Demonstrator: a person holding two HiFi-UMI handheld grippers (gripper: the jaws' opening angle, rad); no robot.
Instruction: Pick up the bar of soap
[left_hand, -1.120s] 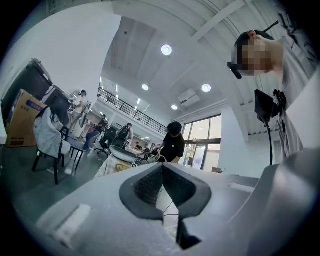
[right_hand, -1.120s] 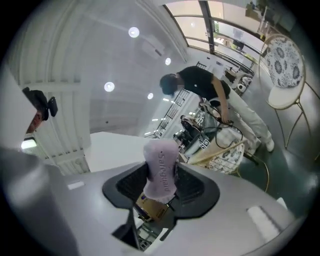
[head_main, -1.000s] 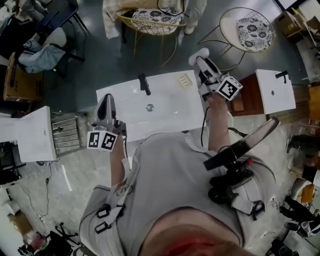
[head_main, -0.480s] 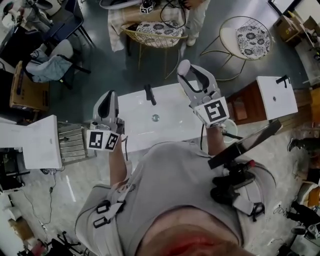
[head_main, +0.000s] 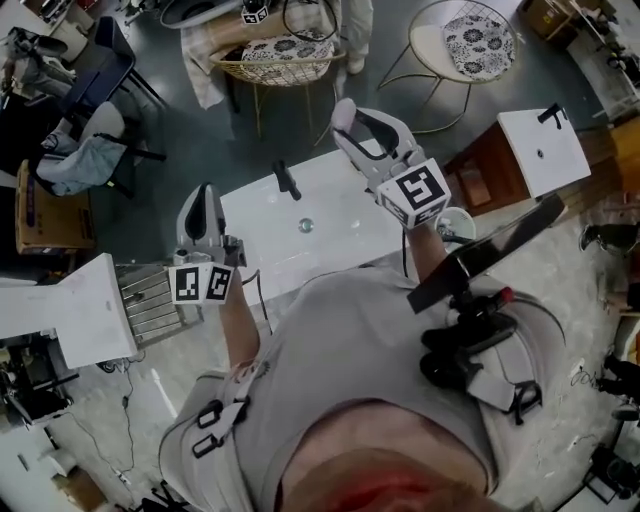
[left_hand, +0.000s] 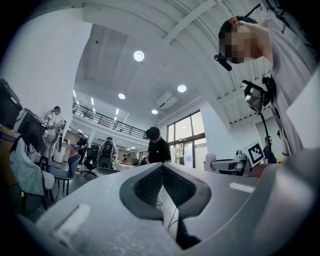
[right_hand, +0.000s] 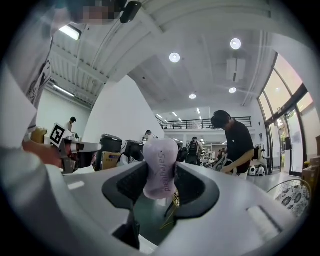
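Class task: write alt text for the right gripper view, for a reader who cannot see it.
The right gripper clamps a pale lilac bar of soap between its dark pads. Behind is a bright hall with ceiling lights and a person in black at right.

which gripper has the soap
The right gripper: the pale soap is pinched between its fingers. The left gripper is shut on nothing.
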